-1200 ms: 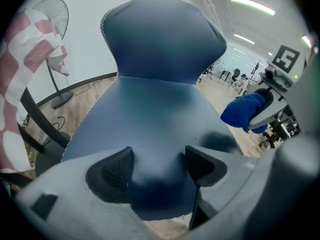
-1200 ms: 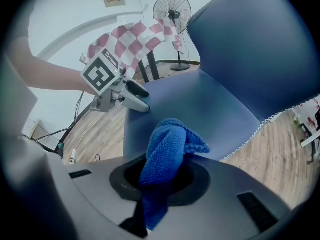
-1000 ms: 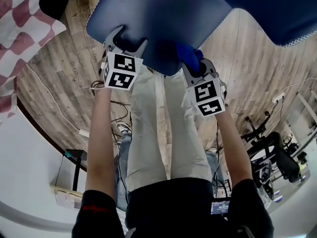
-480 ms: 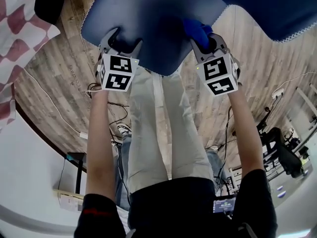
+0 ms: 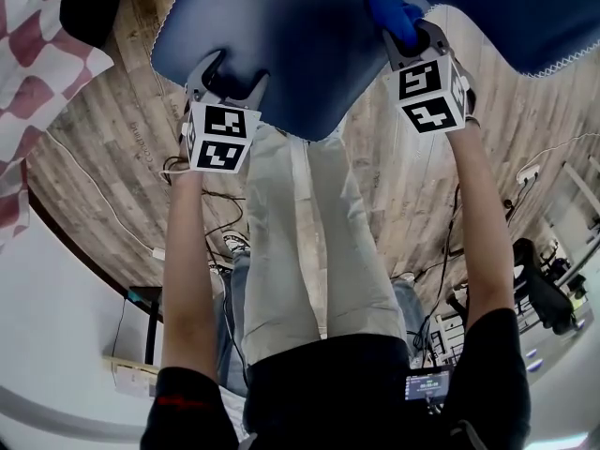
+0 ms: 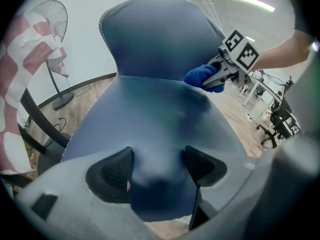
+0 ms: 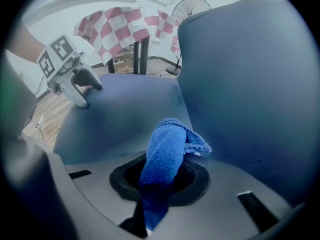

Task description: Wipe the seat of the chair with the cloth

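Observation:
The dark blue chair seat point(image 5: 281, 45) fills the top of the head view, with its backrest point(image 5: 525, 7) at the upper right. My left gripper point(image 5: 234, 75) stands at the seat's front edge. In the left gripper view point(image 6: 157, 166) that edge fills the gap between its jaws, which are shut on it. My right gripper point(image 5: 403, 28) is shut on a bright blue cloth point(image 5: 392, 12). The cloth point(image 7: 167, 149) pokes out past the jaws and rests on the seat point(image 7: 125, 114) close to where it meets the backrest point(image 7: 250, 84). From the left gripper view the cloth point(image 6: 197, 76) shows at the seat's far right.
A red-and-white checked fabric point(image 5: 37, 36) hangs over a dark frame at the left. A standing fan point(image 6: 52, 19) is behind the chair. Cables point(image 5: 216, 223) lie on the wooden floor near the person's legs point(image 5: 309, 251). Office chairs point(image 5: 534, 289) stand at the right.
My right gripper has carried the cloth from the seat's front edge back and to the right, toward the backrest. The left gripper has stayed on the front edge.

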### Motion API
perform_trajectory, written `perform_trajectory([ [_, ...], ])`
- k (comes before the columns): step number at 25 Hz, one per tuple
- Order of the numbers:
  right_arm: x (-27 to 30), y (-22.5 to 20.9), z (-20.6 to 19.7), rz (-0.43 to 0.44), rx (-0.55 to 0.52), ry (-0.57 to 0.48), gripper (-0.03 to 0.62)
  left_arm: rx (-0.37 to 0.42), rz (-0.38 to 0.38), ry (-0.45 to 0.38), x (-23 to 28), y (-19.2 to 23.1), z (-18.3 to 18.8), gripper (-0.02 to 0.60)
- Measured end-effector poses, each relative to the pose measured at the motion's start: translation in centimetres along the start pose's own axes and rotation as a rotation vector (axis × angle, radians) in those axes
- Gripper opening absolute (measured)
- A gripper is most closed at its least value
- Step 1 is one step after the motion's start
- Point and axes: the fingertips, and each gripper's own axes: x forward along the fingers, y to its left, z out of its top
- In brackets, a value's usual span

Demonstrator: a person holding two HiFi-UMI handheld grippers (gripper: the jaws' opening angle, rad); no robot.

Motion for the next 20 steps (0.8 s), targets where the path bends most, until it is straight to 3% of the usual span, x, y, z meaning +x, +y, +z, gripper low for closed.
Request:
perform_trajectory([
  [8, 1.6, -2.6, -1.4, -0.109, 0.073, 0.064, 0.052, 0.007, -0.001, -0.014, -0.3, 0.1, 0.3, 0.333],
  [20, 2.4, -2.4, -1.3, -0.121, 0.181, 0.051, 0.052, 0.009, -0.001, -0.012, -0.2, 0.1, 0.2, 0.334],
])
